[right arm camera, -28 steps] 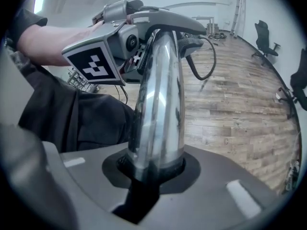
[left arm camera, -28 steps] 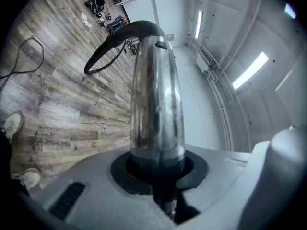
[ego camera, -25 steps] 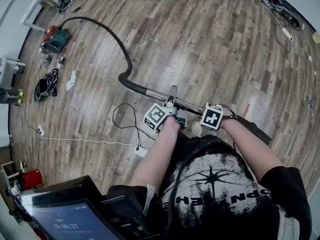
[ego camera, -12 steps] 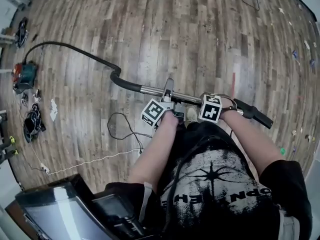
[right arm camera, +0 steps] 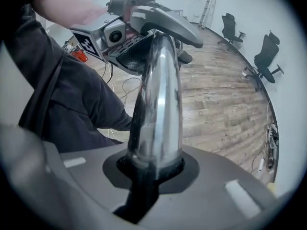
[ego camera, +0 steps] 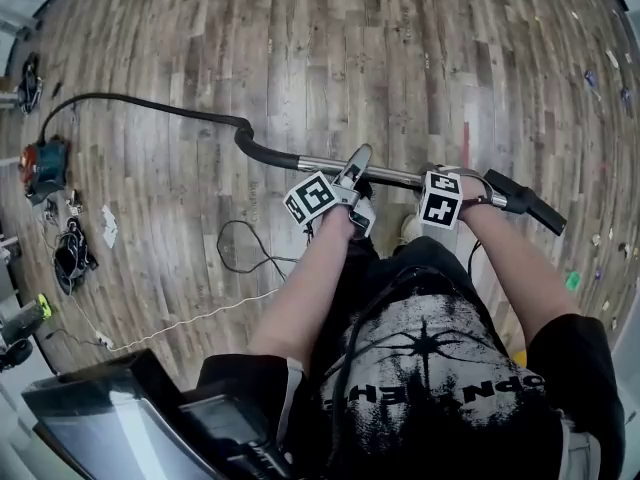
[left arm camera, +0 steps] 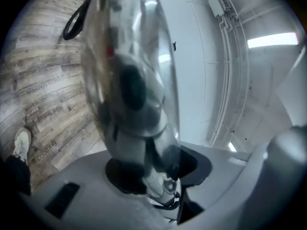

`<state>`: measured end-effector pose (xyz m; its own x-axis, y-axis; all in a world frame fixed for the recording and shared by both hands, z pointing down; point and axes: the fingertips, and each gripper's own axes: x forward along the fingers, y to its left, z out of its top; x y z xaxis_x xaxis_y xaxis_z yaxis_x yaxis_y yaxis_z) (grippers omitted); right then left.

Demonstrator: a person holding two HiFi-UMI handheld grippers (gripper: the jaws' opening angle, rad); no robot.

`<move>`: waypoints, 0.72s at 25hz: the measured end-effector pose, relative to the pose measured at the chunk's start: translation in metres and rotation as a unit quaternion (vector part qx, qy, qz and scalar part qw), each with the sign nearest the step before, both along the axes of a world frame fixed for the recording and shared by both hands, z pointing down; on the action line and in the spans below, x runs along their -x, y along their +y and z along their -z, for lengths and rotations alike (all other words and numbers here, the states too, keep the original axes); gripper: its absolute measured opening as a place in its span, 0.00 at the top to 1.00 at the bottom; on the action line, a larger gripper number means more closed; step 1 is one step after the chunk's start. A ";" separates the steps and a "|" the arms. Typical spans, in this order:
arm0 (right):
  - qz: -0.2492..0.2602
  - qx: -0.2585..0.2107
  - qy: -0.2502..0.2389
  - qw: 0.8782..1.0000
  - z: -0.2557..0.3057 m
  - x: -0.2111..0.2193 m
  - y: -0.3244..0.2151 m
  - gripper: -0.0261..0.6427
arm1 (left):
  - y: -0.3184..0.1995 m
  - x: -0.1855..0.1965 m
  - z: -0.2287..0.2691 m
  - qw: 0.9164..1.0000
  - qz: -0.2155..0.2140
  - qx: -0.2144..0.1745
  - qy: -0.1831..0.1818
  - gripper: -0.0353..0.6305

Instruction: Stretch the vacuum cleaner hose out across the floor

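The black vacuum hose (ego camera: 150, 106) runs across the wood floor from the red and teal cleaner body (ego camera: 45, 163) at far left to the chrome wand (ego camera: 390, 175) held level in front of me. My left gripper (ego camera: 350, 183) sits at the wand's grey handle; its jaws are opening, and the blurred wand (left arm camera: 129, 80) still stands between them in the left gripper view (left arm camera: 158, 176). My right gripper (ego camera: 455, 183) is shut on the chrome tube (right arm camera: 156, 104) further right, near the black end piece (ego camera: 535, 208). The right gripper view (right arm camera: 153, 169) also shows the left gripper (right arm camera: 139, 42) on the handle.
A black cable loop (ego camera: 240, 253) and a thin white cord (ego camera: 180, 323) lie on the floor left of my legs. Dark gear (ego camera: 72, 248) lies by the left wall. Office chairs (right arm camera: 266, 56) and a ladder (right arm camera: 208, 4) stand at the room's far side.
The hose's big arch has flattened into a longer, straighter run toward the left. The wand has come up and level. The left gripper's jaws have loosened around the handle.
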<state>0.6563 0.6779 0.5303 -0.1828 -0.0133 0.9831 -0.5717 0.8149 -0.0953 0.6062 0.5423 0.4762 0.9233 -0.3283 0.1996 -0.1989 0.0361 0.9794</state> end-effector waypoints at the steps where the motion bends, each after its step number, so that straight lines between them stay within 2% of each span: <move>1: 0.002 -0.002 -0.002 1.000 -0.003 -0.009 0.001 0.85 | 0.004 -0.009 -0.002 1.000 -0.015 0.000 -0.004 0.75; 6: 0.026 -0.012 0.000 1.000 -0.031 -0.060 0.011 0.85 | 0.032 -0.050 -0.025 0.997 -0.076 -0.004 -0.023 0.68; 9: 0.029 -0.017 -0.002 0.999 -0.061 -0.096 0.022 0.85 | 0.050 -0.074 -0.049 0.996 -0.088 0.000 -0.031 0.66; 12: 0.014 -0.012 -0.009 1.000 -0.097 -0.123 0.028 0.85 | 0.062 -0.086 -0.081 0.994 -0.095 0.006 -0.059 0.66; 14: -0.006 -0.002 -0.006 1.000 -0.123 -0.138 0.034 0.85 | 0.067 -0.086 -0.103 0.992 -0.099 0.011 -0.078 0.73; 15: -0.017 0.003 -0.002 1.000 -0.136 -0.145 0.037 0.85 | 0.067 -0.085 -0.113 0.991 -0.102 0.011 -0.086 0.81; 18: -0.040 0.013 0.006 0.999 -0.176 -0.161 0.042 0.85 | 0.060 -0.092 -0.141 0.986 -0.127 -0.017 -0.104 0.94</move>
